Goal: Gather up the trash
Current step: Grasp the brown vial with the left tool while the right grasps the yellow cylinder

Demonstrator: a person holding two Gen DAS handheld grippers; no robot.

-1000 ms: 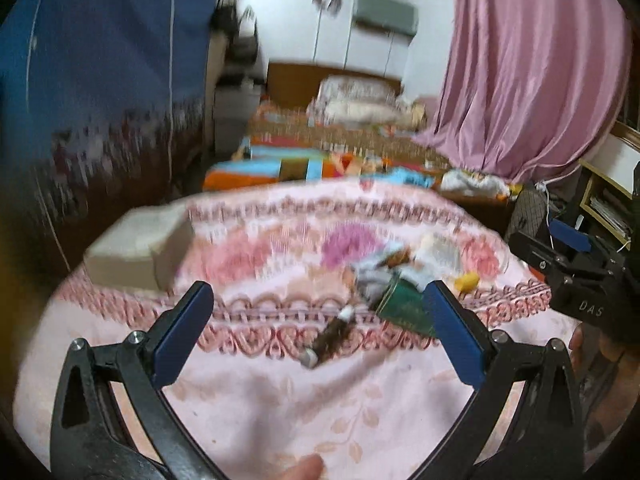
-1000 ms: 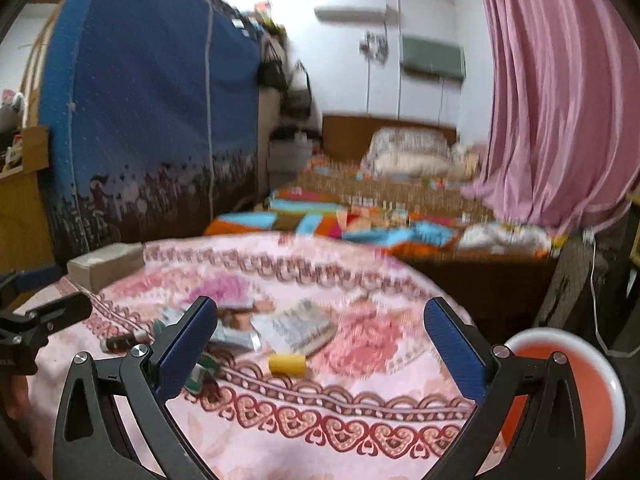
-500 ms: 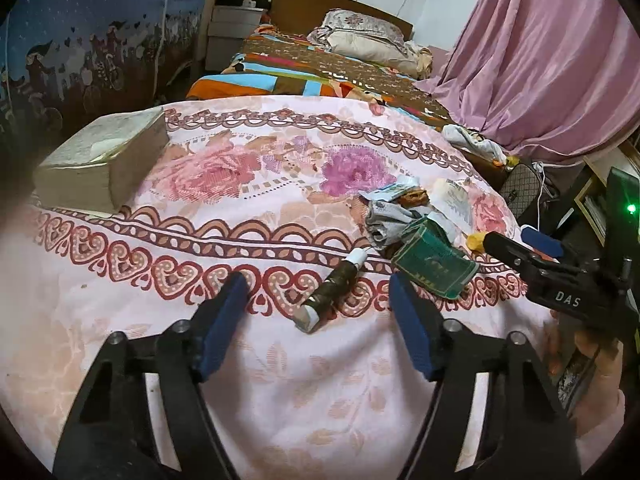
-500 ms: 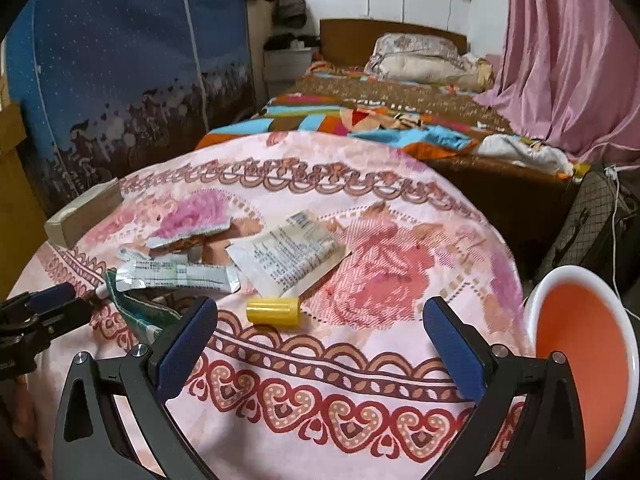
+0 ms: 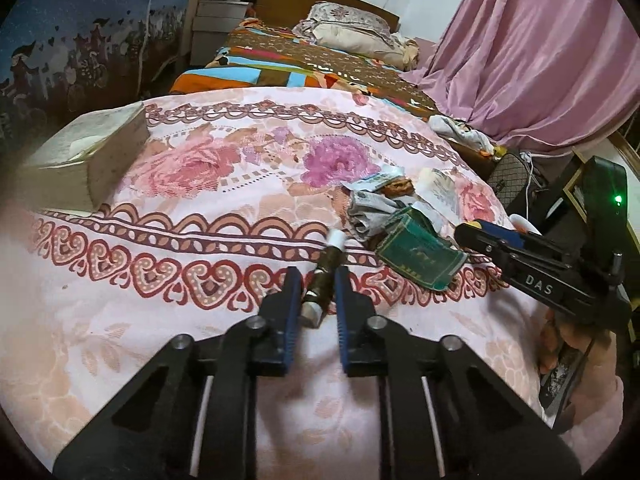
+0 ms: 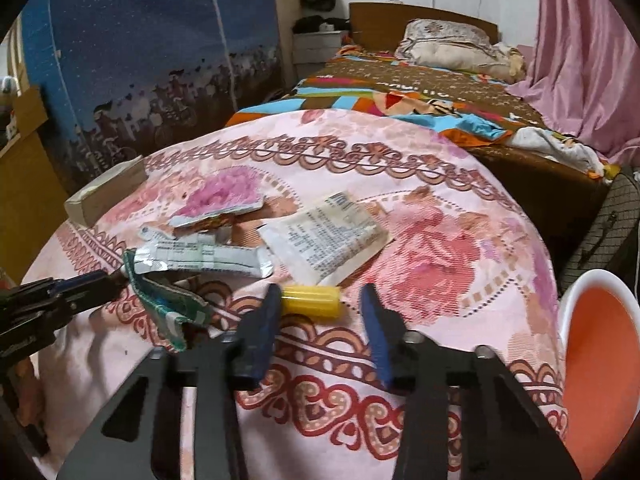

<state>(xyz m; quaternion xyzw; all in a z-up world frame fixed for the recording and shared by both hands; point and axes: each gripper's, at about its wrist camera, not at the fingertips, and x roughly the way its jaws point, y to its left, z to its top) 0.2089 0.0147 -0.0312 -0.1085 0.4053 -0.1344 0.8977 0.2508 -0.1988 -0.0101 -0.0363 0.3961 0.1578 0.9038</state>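
A small dark bottle (image 5: 325, 276) with a white cap lies on the pink floral tablecloth (image 5: 192, 248). My left gripper (image 5: 317, 280) has its jaws closed around the bottle's lower end. A yellow cylinder (image 6: 311, 300) lies on the cloth between the fingers of my right gripper (image 6: 320, 300), which is partly open around it without touching. A green crumpled packet (image 5: 416, 252), silver wrappers (image 6: 200, 258) and a white printed pouch (image 6: 324, 236) lie in a loose pile. My right gripper also shows in the left wrist view (image 5: 480, 236).
A tissue box (image 5: 86, 160) stands at the table's left. An orange bin with a white rim (image 6: 596, 360) stands beside the table at the right. A bed (image 6: 420, 80) and pink curtain (image 5: 540, 48) lie beyond.
Both grippers have lowered toward the table. The left jaws have closed from wide open onto the dark bottle. The right jaws have narrowed around the yellow cylinder.
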